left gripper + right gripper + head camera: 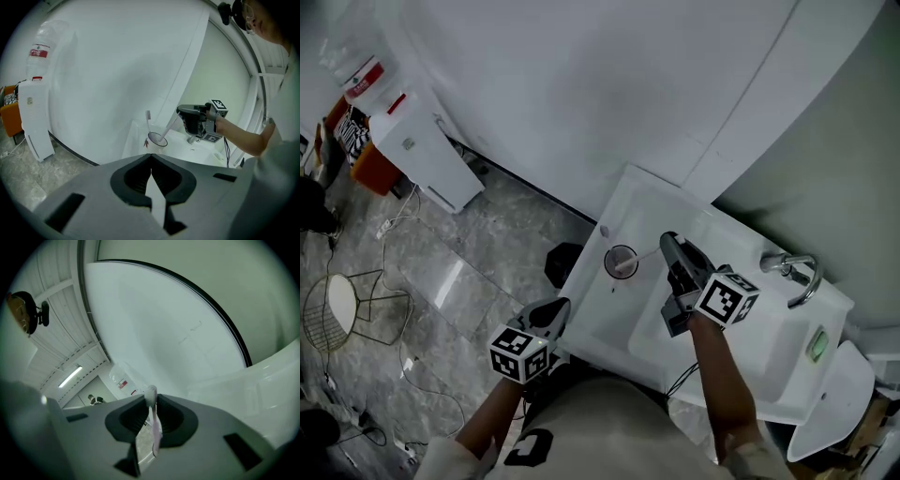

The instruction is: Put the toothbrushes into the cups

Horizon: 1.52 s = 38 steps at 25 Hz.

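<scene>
A clear cup (pixel 621 262) stands on the left corner of the white sink (pixel 609 319). In the left gripper view the cup (pixel 158 139) holds one upright toothbrush (pixel 148 121). My right gripper (pixel 668 241) hovers just right of the cup, shut on a second, pale toothbrush (pixel 645 255). That brush (pixel 170 128) slants down with its far end at the cup's rim. In the right gripper view the handle (pixel 153 423) sits pinched between the jaws (pixel 150 405). My left gripper (pixel 551 314) is shut and empty (pixel 151 174), low at the sink's front-left edge.
A chrome faucet (pixel 797 272) rises at the sink's right side, with a green item (pixel 817 344) on the rim. A black bin (pixel 565 264) sits on the floor beside the sink. A water dispenser (pixel 427 155) and a wire chair (pixel 337 309) stand further left.
</scene>
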Each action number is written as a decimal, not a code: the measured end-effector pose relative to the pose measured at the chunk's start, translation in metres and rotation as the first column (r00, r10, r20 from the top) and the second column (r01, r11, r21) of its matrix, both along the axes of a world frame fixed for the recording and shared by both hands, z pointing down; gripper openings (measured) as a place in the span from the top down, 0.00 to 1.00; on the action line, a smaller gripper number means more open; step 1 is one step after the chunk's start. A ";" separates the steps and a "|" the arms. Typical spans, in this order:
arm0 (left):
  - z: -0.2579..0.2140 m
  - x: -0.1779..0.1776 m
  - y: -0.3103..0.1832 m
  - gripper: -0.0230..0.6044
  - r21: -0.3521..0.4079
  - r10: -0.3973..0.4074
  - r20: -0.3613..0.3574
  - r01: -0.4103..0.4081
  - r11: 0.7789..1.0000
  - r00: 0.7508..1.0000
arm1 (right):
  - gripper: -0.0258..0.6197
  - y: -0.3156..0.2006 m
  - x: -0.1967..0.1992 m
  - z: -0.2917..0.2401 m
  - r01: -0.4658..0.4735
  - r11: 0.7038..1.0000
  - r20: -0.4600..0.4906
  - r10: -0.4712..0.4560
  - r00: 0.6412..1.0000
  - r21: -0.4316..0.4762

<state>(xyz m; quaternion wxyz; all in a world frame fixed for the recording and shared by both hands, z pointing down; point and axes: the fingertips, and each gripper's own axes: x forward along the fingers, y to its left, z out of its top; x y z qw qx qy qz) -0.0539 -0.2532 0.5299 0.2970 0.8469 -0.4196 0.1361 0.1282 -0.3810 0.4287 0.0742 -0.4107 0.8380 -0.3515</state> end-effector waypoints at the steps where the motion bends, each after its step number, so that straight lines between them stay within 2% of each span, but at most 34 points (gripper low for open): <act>1: 0.002 -0.001 0.000 0.93 -0.007 -0.003 0.009 0.003 1.000 1.000 | 0.87 -0.002 -0.003 0.007 0.009 1.000 0.000 -0.009 1.000 -0.012; 10: 0.010 -0.007 -0.001 0.93 -0.031 -0.033 0.017 0.033 0.999 0.999 | 0.87 -0.009 -0.029 0.052 0.068 0.995 -0.080 -0.073 0.994 -0.067; 20: 0.009 -0.022 0.007 0.93 -0.011 -0.032 -0.007 0.032 0.999 0.999 | 0.86 -0.008 -0.038 0.074 0.060 0.994 -0.169 -0.075 0.983 -0.094; 22: 0.008 -0.025 0.010 0.93 -0.003 -0.030 -0.010 0.030 1.000 1.000 | 0.76 -0.008 -0.039 0.075 0.052 0.994 -0.190 -0.070 0.979 -0.097; 25: 0.006 -0.030 0.015 0.93 0.007 -0.029 -0.017 0.029 1.000 0.999 | 0.53 -0.007 -0.033 0.078 0.021 0.994 -0.218 -0.043 0.975 -0.106; 27: 0.004 -0.034 0.020 0.93 0.013 -0.029 -0.022 0.029 0.999 0.999 | 0.47 -0.003 -0.026 0.079 -0.007 0.994 -0.241 -0.020 0.970 -0.111; 29: 0.003 -0.037 0.024 0.93 0.017 -0.027 -0.027 0.028 0.999 0.999 | 0.47 0.005 -0.017 0.077 -0.030 0.993 -0.250 0.002 0.968 -0.112; 35: -0.002 -0.044 0.036 0.93 0.034 -0.005 -0.039 0.007 0.999 0.999 | 0.46 0.063 0.015 0.060 -0.111 0.986 -0.177 0.088 0.980 -0.121; 38: -0.004 -0.046 0.041 0.93 0.046 0.013 -0.047 -0.011 0.999 0.999 | 0.54 0.109 0.014 0.046 -0.115 0.984 -0.054 0.109 0.993 -0.133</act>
